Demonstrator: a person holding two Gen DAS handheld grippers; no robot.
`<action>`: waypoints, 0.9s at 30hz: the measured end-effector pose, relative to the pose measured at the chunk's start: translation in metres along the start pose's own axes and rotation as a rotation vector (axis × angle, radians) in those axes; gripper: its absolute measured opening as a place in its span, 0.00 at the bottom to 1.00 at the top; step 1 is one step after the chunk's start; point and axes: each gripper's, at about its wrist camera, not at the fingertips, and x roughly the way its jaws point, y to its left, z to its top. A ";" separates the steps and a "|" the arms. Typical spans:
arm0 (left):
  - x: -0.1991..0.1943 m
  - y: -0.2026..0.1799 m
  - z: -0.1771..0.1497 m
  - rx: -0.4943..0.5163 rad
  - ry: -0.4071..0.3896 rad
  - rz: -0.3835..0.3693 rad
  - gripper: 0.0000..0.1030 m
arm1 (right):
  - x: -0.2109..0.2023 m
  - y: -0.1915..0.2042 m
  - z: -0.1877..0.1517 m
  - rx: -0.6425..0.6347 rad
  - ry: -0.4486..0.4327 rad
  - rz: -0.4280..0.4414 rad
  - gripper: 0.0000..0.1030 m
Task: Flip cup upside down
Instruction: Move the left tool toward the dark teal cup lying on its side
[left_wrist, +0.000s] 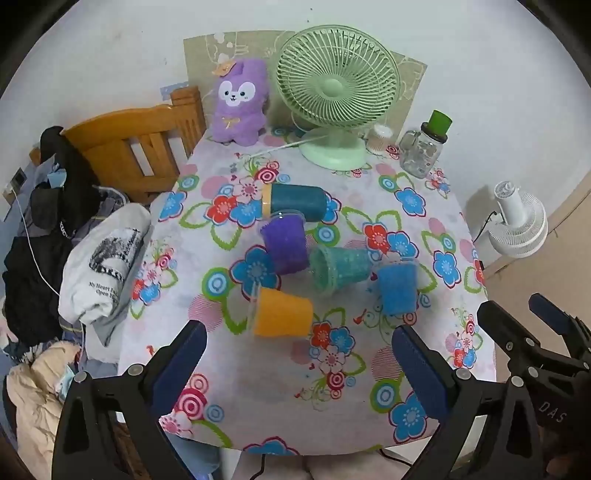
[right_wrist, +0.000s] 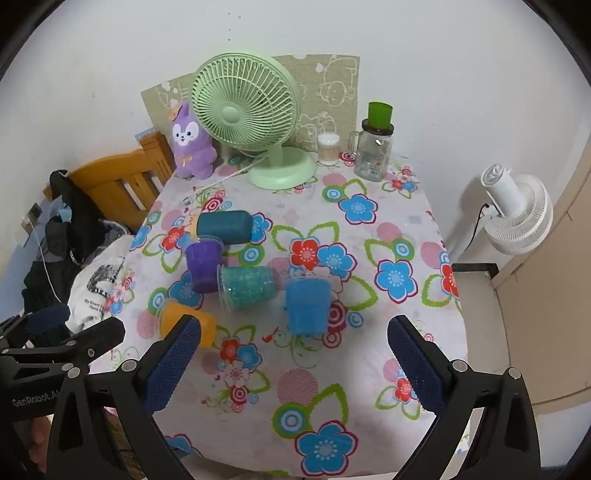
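Several cups lie on their sides on the flowered tablecloth (left_wrist: 258, 387): an orange cup (left_wrist: 282, 313) (right_wrist: 184, 325), a purple cup (left_wrist: 286, 245) (right_wrist: 203, 267), a teal glitter cup (left_wrist: 341, 269) (right_wrist: 247, 288), a light blue cup (left_wrist: 397, 290) (right_wrist: 308, 306) and a dark teal cup (left_wrist: 297, 202) (right_wrist: 225, 227). My left gripper (left_wrist: 299, 339) is open and empty, above the table's near edge, just short of the orange cup. My right gripper (right_wrist: 295, 336) is open and empty, just short of the light blue cup. The right gripper also shows at the right edge of the left wrist view (left_wrist: 517, 325).
At the table's back stand a green desk fan (left_wrist: 334, 99), a purple plush toy (left_wrist: 240, 103), a glass mug jar with a green lid (left_wrist: 424, 147) and a small jar of swabs (left_wrist: 378, 138). A wooden chair with clothes (left_wrist: 129, 147) is left; a white fan (left_wrist: 517, 225) is right.
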 end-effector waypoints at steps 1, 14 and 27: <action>-0.001 0.002 0.001 0.008 -0.003 0.000 0.98 | 0.000 0.001 0.000 0.002 -0.002 -0.002 0.99; 0.001 0.008 0.018 0.082 -0.020 -0.026 0.98 | 0.000 0.009 0.007 0.036 -0.012 -0.025 0.99; 0.011 0.020 0.028 0.125 -0.011 -0.061 0.99 | 0.011 0.022 0.015 0.053 -0.005 -0.060 0.99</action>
